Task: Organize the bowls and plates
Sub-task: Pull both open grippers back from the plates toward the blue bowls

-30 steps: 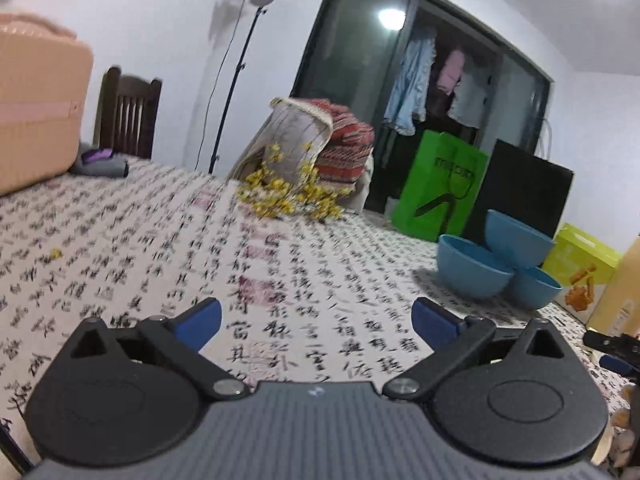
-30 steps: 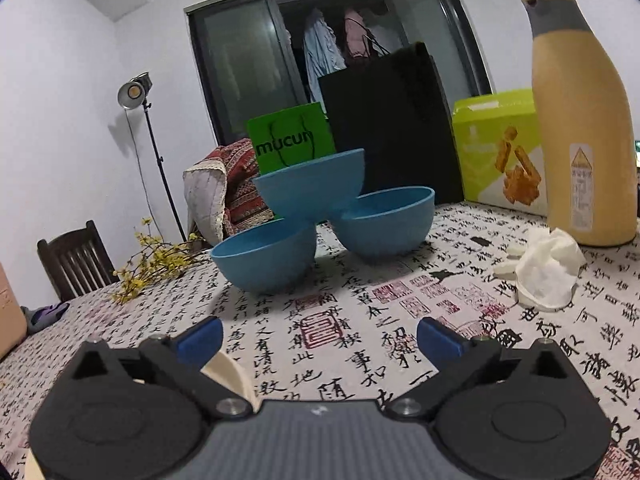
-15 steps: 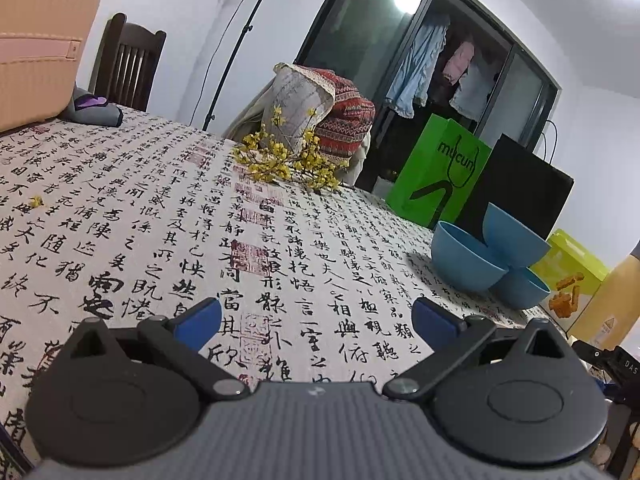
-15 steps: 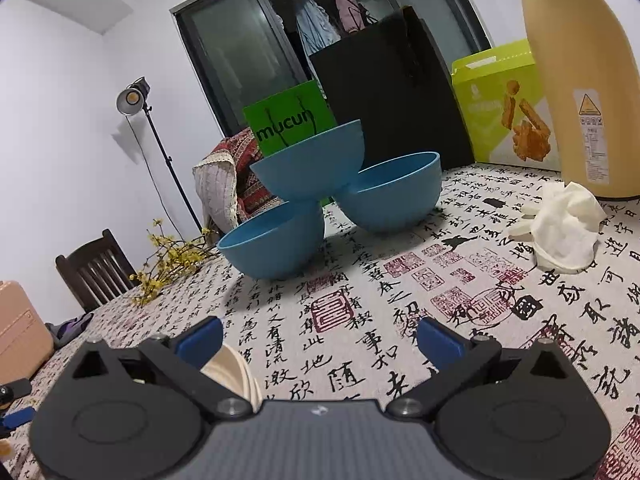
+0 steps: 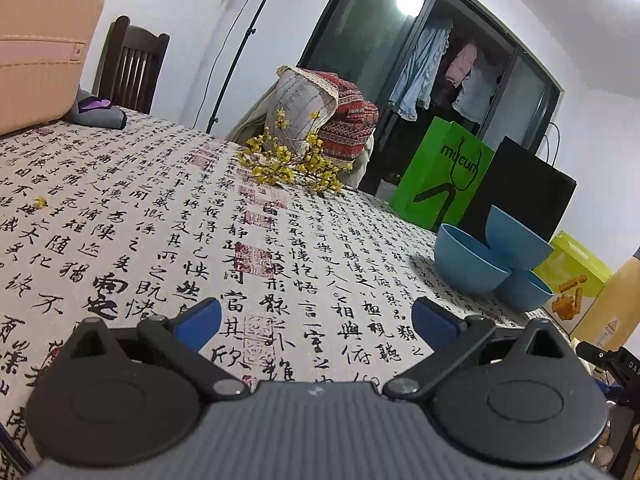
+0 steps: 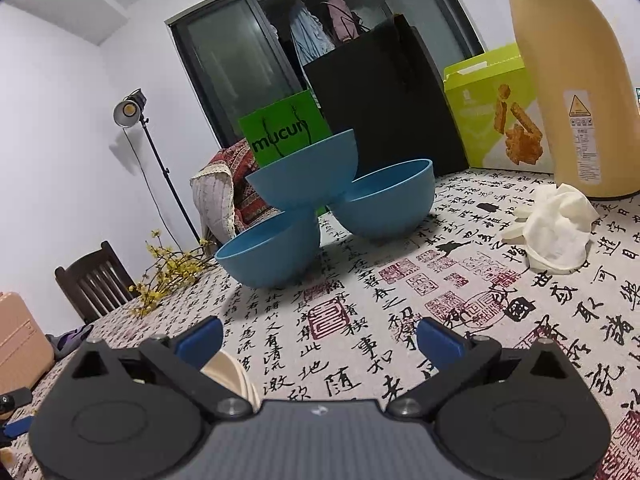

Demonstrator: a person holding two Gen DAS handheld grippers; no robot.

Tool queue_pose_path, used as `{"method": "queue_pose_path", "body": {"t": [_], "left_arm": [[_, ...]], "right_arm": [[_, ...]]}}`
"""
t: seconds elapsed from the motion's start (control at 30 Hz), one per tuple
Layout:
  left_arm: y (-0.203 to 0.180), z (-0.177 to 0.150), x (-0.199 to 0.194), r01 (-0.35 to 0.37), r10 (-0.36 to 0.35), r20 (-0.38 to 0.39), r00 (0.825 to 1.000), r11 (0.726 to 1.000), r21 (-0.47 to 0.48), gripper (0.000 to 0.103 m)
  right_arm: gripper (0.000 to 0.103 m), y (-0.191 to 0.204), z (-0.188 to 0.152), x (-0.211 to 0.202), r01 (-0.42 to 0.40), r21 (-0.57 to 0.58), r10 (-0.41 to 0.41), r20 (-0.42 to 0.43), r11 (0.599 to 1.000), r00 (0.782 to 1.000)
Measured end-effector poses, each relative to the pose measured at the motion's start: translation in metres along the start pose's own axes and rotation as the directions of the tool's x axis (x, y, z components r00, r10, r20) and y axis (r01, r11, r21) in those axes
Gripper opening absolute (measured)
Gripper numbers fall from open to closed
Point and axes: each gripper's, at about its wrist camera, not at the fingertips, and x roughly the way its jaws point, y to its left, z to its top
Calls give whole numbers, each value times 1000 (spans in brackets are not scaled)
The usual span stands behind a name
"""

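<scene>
Three blue bowls stand on the calligraphy-print tablecloth (image 6: 360, 332): a left bowl (image 6: 272, 256), a right bowl (image 6: 388, 204), and a tilted bowl (image 6: 308, 176) resting on the rims of both. My right gripper (image 6: 320, 338) is open, a short way in front of them, nothing between its fingers. A stack of cream plates (image 6: 236, 376) shows just below its left finger. In the left wrist view the same bowls (image 5: 472, 264) sit far to the right. My left gripper (image 5: 316, 320) is open over bare cloth.
A tall tan bottle (image 6: 568, 80) and a crumpled white cloth (image 6: 556, 232) lie right of the bowls. A green bag (image 5: 448, 176), black bag (image 5: 524, 196) and yellow-green box (image 6: 496, 112) stand behind. Yellow flowers (image 5: 292, 164) and a pink suitcase (image 5: 36, 44) are at the left.
My right gripper has moved closer to the bowls, which look larger now. The left wrist view has tilted down and nearer to the cloth. Both grippers stay open.
</scene>
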Motion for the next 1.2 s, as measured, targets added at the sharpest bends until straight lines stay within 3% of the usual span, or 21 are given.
{"method": "queue_pose_path", "body": {"t": [1.2], "left_arm": [[1, -1, 5, -25, 25, -21, 999, 1000, -4, 103]], "right_arm": [[103, 0, -1, -1, 7, 6, -7, 6, 1000, 1000]]}}
